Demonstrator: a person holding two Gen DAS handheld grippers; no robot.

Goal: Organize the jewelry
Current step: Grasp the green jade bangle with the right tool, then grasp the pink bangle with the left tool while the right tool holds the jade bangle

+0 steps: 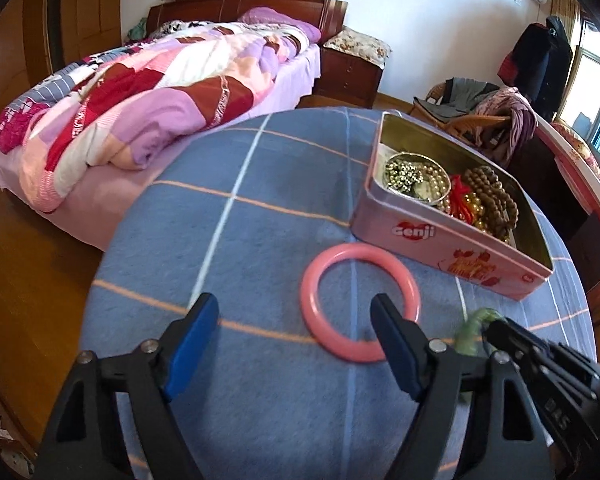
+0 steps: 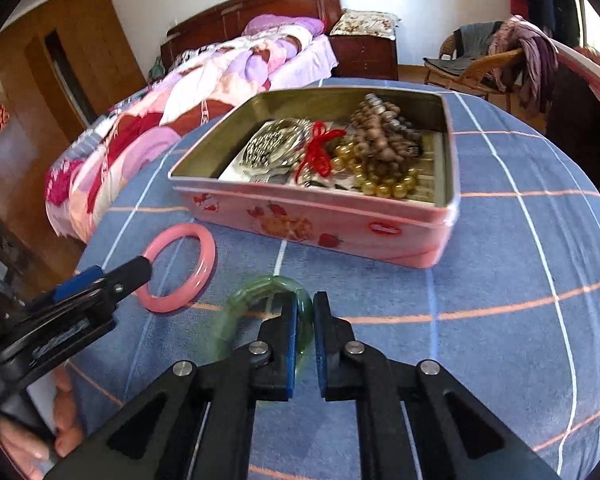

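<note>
Bangles are what I am sorting: the green bangle (image 2: pixel 260 292) is pinched by its rim in my right tool (image 2: pixel 305 316), while the pink bangle (image 1: pixel 360 301) lies flat on the worktop (image 1: pixel 260 208) with my left tool (image 1: pixel 296 312) spread wide, one finger (image 1: pixel 392 340) inside its ring. Both look rigid, smooth, light and breakable, best clamped across the rim. The right view shows the grip and the pink tin (image 2: pixel 320 224) of beads just ahead; the left view blurs the green one.

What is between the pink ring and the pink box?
Nothing but bare blue checked cloth lies between the pink ring and the pink box. Both wrist views show that gap.
</note>
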